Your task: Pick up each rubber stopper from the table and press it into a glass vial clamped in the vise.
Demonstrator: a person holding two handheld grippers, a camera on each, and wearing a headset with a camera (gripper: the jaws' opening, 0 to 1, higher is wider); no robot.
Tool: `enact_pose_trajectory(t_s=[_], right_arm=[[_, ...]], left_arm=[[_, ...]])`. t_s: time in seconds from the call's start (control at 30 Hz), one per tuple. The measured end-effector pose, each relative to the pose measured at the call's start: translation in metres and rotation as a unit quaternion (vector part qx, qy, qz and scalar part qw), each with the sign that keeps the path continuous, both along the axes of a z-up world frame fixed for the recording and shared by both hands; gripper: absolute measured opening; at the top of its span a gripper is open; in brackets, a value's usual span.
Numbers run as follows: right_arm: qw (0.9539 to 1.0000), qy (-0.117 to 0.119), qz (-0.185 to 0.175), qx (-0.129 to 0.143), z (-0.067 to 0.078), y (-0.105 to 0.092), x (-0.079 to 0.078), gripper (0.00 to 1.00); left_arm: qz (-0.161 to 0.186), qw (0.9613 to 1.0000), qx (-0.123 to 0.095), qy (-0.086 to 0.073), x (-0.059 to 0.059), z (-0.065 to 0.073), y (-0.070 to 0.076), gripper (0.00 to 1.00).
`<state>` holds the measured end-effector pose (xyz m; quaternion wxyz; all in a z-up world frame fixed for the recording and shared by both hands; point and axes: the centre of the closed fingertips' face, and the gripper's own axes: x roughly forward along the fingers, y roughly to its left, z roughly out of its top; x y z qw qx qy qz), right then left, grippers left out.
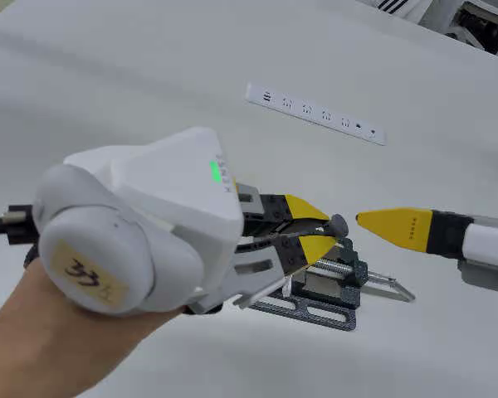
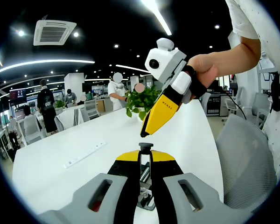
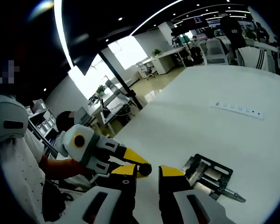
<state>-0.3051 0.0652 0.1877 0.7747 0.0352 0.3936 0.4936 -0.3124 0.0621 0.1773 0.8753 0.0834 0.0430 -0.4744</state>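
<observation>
Evidently mid-carry, the left gripper [image 1: 330,230] pinches a rubber stopper [image 1: 339,224] over the vise [image 1: 324,290] at its 6 o'clock, the right gripper [image 1: 363,220] empty, slightly parted, at 3 o'clock; next comes a square lowering onto a vial I cannot make out.

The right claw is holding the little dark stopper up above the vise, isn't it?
Not quite. It is the left claw that holds the dark stopper above the vise. The left gripper view shows it pinched between that claw's own yellow tips. The right claw is open.
</observation>
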Motion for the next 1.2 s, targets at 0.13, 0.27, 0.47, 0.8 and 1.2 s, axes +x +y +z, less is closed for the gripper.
enact_pose_trajectory(t_s=[0.13, 0.27, 0.47, 0.8, 1.2], right_arm=[[0.9974, -0.043, 0.018, -0.055, -0.003, -0.001, 0.001, 0.11], [0.9932, -0.068, 0.040, -0.086, -0.006, 0.002, -0.004, 0.11], [0.9901, -0.080, 0.047, -0.105, -0.013, 0.002, -0.005, 0.10], [0.9909, -0.072, 0.045, -0.104, -0.014, 0.002, -0.005, 0.07], [0.9932, -0.054, 0.043, -0.094, -0.013, 0.001, -0.006, 0.07]], left_arm=[[0.012, 0.9997, 0.017, -0.009, 0.000, -0.001, -0.003, 0.03], [0.022, 0.9990, 0.034, -0.018, 0.002, -0.004, -0.003, 0.03], [0.023, 0.9984, 0.044, -0.028, 0.003, -0.004, -0.002, 0.03], [0.021, 0.9978, 0.048, -0.040, 0.004, -0.004, 0.000, 0.03], [0.018, 0.9980, 0.043, -0.043, 0.003, -0.004, 0.000, 0.03]])
